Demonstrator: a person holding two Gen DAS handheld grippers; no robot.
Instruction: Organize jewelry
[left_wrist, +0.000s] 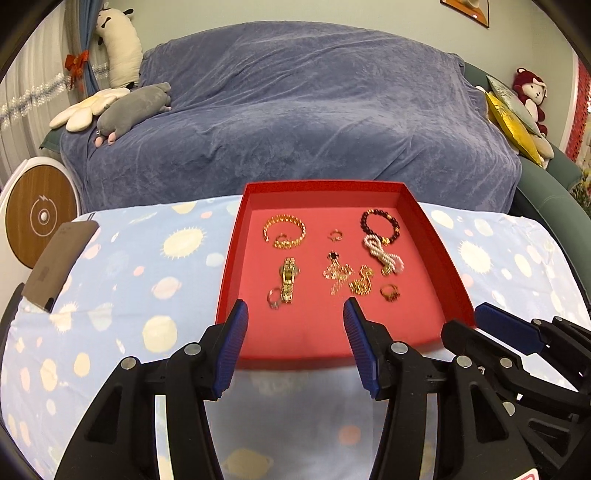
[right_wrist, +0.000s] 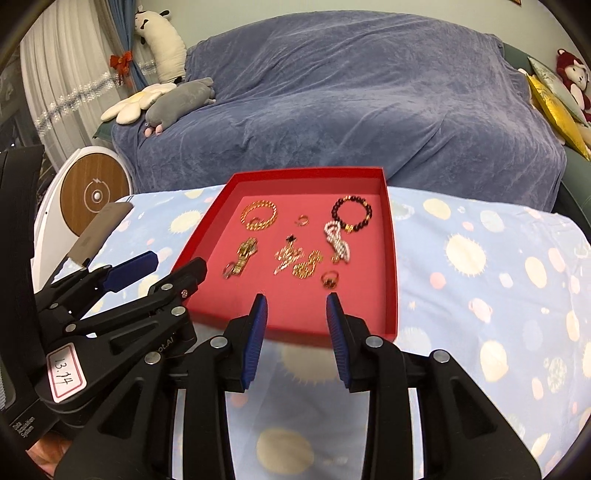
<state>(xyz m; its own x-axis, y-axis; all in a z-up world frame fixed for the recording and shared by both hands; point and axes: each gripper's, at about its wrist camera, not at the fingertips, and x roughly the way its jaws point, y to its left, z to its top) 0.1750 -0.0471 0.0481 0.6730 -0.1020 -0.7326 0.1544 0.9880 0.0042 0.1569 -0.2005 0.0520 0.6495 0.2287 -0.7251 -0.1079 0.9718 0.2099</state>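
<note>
1. With both grippers empty, left gripper (left_wrist: 293, 310) and right gripper (right_wrist: 296, 304) gape at the tray's (left_wrist: 229, 258) near edge.
2. Jewelry lies ahead, inside; looks nearly sorted.
3. Next: pinch ring (right_wrist: 330, 278), low and gentle.

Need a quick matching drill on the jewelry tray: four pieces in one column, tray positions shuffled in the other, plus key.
Positions as seen from the grippers.

1. gold chain bracelet
2. dark bead bracelet
3. gold watch
4. ring with dark stone

A. near right
B. far left
C. near left
D. far right

Pairs: 1-B, 2-D, 3-C, 4-A. All lie inside the red tray.
</note>
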